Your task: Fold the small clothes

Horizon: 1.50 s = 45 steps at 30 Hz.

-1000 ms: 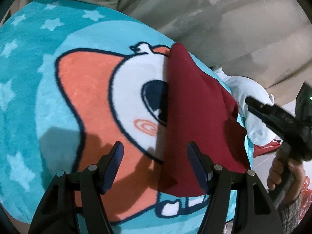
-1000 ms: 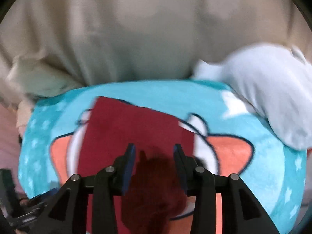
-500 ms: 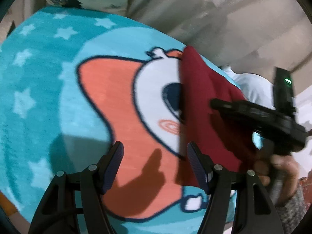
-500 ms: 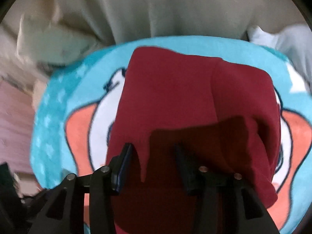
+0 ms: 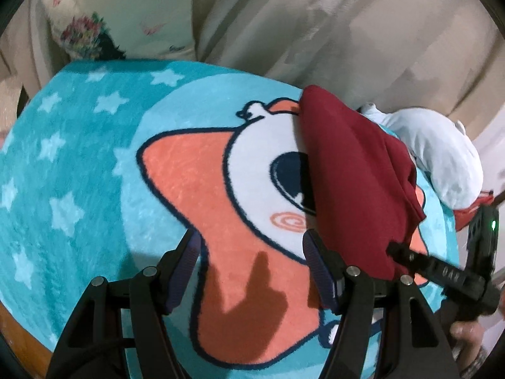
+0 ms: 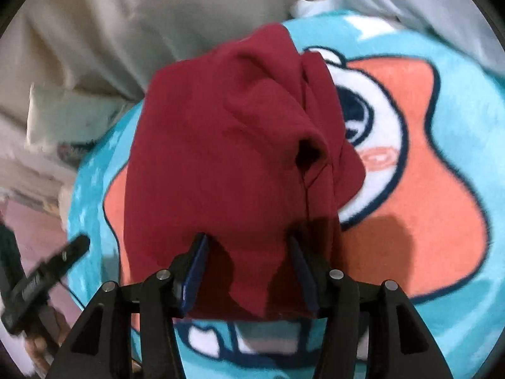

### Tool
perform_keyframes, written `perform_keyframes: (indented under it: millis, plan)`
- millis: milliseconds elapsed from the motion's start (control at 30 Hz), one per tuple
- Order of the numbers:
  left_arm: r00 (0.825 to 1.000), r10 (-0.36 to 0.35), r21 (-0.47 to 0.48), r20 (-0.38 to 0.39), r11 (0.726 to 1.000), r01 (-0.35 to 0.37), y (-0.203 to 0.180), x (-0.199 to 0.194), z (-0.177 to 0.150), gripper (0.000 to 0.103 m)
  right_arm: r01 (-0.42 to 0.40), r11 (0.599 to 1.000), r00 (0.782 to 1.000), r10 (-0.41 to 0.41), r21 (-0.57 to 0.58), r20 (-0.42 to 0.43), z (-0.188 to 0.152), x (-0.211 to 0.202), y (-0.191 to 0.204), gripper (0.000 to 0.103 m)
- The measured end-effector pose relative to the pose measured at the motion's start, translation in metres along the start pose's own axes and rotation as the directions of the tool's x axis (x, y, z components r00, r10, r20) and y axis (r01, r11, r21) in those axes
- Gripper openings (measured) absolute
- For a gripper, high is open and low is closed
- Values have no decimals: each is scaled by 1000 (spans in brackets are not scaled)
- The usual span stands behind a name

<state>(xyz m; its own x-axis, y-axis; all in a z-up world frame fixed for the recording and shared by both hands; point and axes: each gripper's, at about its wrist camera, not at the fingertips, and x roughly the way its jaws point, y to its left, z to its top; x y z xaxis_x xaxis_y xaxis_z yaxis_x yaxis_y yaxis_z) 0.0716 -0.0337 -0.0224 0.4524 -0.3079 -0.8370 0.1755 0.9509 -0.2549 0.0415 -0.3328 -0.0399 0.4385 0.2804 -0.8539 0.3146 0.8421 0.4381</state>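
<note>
A dark red garment (image 5: 347, 173) lies folded and rumpled on the right part of a teal cartoon blanket (image 5: 79, 173). My left gripper (image 5: 252, 268) hovers open over the orange patch of the blanket, just left of the garment, with nothing between its fingers. In the right wrist view the red garment (image 6: 221, 142) fills the middle. My right gripper (image 6: 249, 268) is low at its near edge, and its jaws are opening. The hem lies between the fingers, and the pads do not press it. The right gripper's tip (image 5: 442, 271) shows by the garment's near right corner.
A white garment (image 5: 442, 151) is bunched at the blanket's far right edge. Beige bedding (image 5: 315, 31) rises behind, with a floral pillow (image 5: 94, 25) at the far left. The left gripper (image 6: 41, 278) and a hand show at the lower left of the right wrist view.
My right gripper swung across the red garment and came down at its near edge, with its jaws spreading wider. The left gripper rolled a little, rose slightly and stayed open.
</note>
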Motion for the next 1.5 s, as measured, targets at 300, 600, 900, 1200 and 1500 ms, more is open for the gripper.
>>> perform_keyframes:
  millis: [300, 600, 900, 1200, 1500]
  plan:
    - [988, 118, 18, 96, 993, -120, -34, -34, -13, 67, -41, 989, 999, 39, -139, -20, 0, -3, 14, 74]
    - [953, 218, -9, 209, 975, -221, -78, -70, -38, 76, -61, 972, 989, 89, -226, 119, -2, -76, 0, 74]
    - [930, 246, -32, 272, 968, -247, -112, -87, -53, 81, 0, 942, 990, 46, -336, 130, -28, -86, -7, 74]
    - [926, 266, -19, 267, 962, -271, -123, -87, -59, 83, 6, 922, 994, 37, -388, 105, -40, -82, -8, 74]
    - [939, 255, -25, 232, 966, -257, -121, -80, -63, 83, 19, 921, 997, 10, -389, 72, -43, -72, -9, 74]
